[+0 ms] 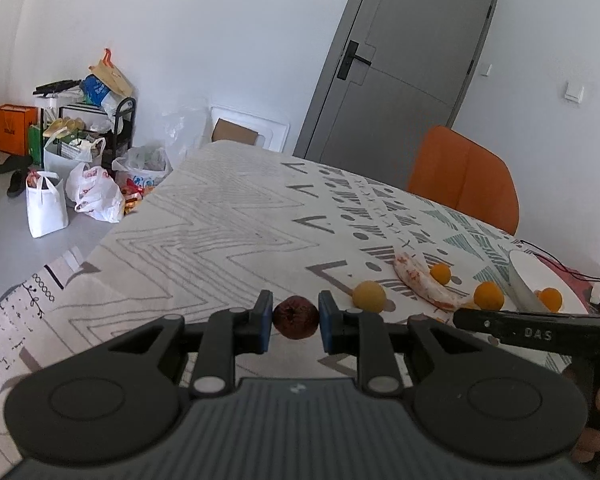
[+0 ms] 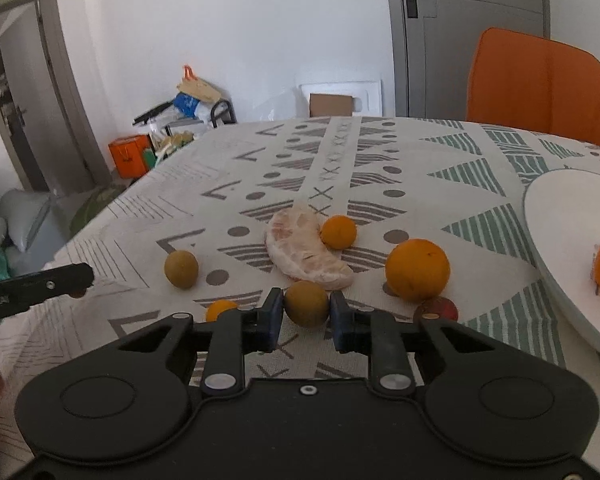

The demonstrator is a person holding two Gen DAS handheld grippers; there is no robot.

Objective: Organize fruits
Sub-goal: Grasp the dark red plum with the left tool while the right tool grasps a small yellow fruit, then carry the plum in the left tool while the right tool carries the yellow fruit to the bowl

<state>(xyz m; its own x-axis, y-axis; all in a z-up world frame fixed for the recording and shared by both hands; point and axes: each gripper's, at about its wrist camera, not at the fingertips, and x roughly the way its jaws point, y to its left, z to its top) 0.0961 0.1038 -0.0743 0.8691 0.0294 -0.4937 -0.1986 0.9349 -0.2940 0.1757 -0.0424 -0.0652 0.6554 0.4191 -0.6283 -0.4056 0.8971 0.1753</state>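
Fruits: 3 oranges [image 2: 417,269], 2 longans [image 2: 181,269].

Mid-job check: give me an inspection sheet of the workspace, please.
Surface: patterned tablecloth, flat.
Job's things: peeled citrus segment, large orange, small oranges, brown round fruit loose; white plate at right holds an orange fruit.
Clutter: nothing seen on the table.
Grippers: left gripper jaws shut on dark wrinkled fruit; right gripper jaws shut on brown fruit.
Cables: thin wires at table's right edge.
Surroundings: orange chair, grey door, bags on floor.
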